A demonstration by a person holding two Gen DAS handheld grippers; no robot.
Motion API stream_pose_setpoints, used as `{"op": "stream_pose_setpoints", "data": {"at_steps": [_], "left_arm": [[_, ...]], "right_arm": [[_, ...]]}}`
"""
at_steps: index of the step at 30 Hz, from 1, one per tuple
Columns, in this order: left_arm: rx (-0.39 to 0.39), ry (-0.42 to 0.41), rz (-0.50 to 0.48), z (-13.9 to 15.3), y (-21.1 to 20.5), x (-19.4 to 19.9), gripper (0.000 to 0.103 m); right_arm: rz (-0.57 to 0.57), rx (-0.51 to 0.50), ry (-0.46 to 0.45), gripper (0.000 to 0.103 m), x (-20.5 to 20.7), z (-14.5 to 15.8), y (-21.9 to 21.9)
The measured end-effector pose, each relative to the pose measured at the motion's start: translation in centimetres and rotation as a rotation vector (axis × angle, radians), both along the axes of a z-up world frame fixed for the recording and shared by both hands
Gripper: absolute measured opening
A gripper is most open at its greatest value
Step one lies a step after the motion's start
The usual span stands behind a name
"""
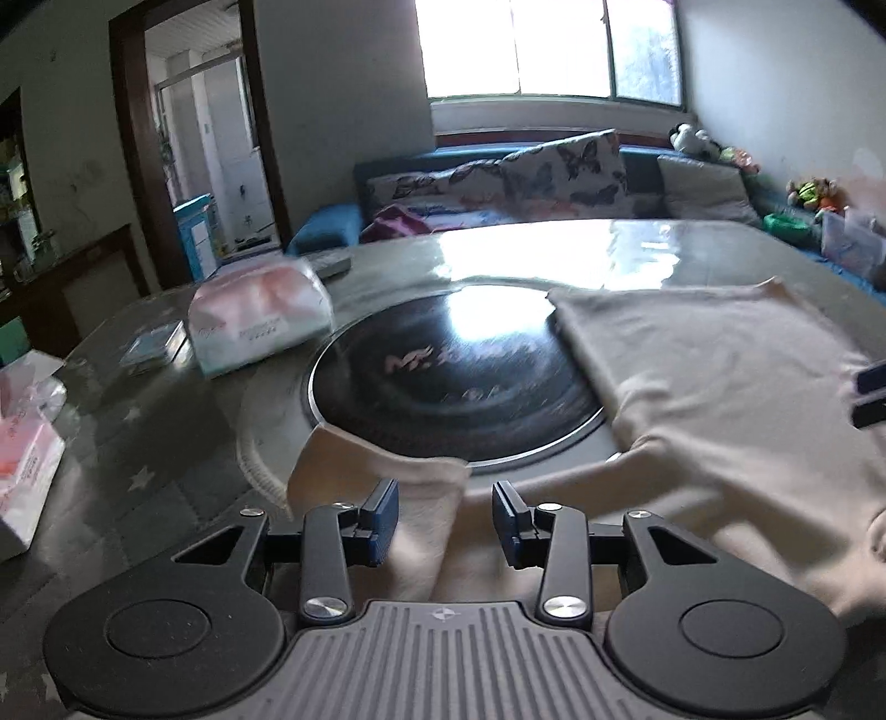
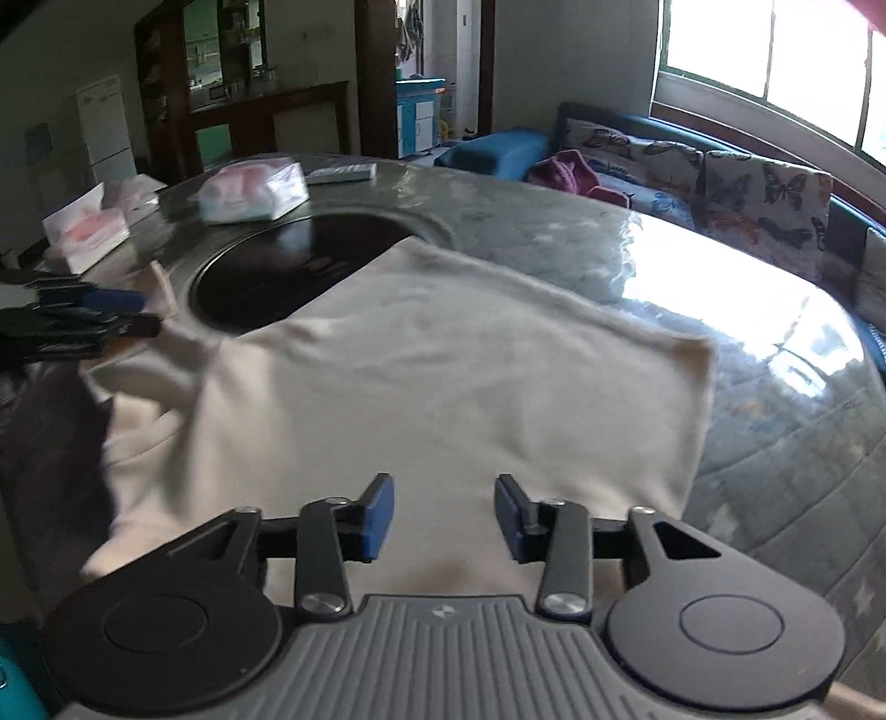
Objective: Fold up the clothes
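Left gripper: blue-padded jaws apart, nothing clamped; poised over the near, rumpled edge of the cream garment, a sleeve-like flap lying just ahead of the left pad. Seen also from the right wrist view at far left, blurred, beside that same flap.

Right gripper: jaws apart, nothing between the pads; hanging over the near side of the cream garment. Blue pad tips visible at the right edge of the left wrist view, blurred.

Cream garment: spread mostly flat on the round table, one far corner overlapping the dark round inset at the table's centre; far right corner lying free on the glossy tabletop; left portion bunched and folded over near the left gripper.

Round table: grey patterned cover with pale stars under a shiny clear sheet, strong window glare on the far side.

Further items on the table, well apart from the garment: plastic-wrapped pink-and-white tissue pack beyond the inset; remote control behind it; small flat booklet or card, detail unclear; open tissue box at the left rim.

Background: blue sofa with butterfly-print cushions, magenta cloth on the seat, soft toys by the window, doorway at left.
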State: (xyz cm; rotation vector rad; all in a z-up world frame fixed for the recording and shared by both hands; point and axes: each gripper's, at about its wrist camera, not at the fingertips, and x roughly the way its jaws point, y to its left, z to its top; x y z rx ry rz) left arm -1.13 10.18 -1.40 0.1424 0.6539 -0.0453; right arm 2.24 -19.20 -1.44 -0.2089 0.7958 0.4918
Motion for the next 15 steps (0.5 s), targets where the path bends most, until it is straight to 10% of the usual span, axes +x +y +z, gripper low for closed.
{"op": "stream_pose_setpoints", "data": {"at_steps": [6,15], "left_arm": [[-0.029,-0.022,0.051,0.0,1.9,-0.3,0.007],[-0.138,-0.069,0.296,0.7,8.1,-1.7,0.005]], "right_arm": [[0.000,-0.008,0.020,0.045,-1.6,-0.8,0.4],[0.102,-0.030,0.012,0.045,-2.8,0.2,2.7]]}}
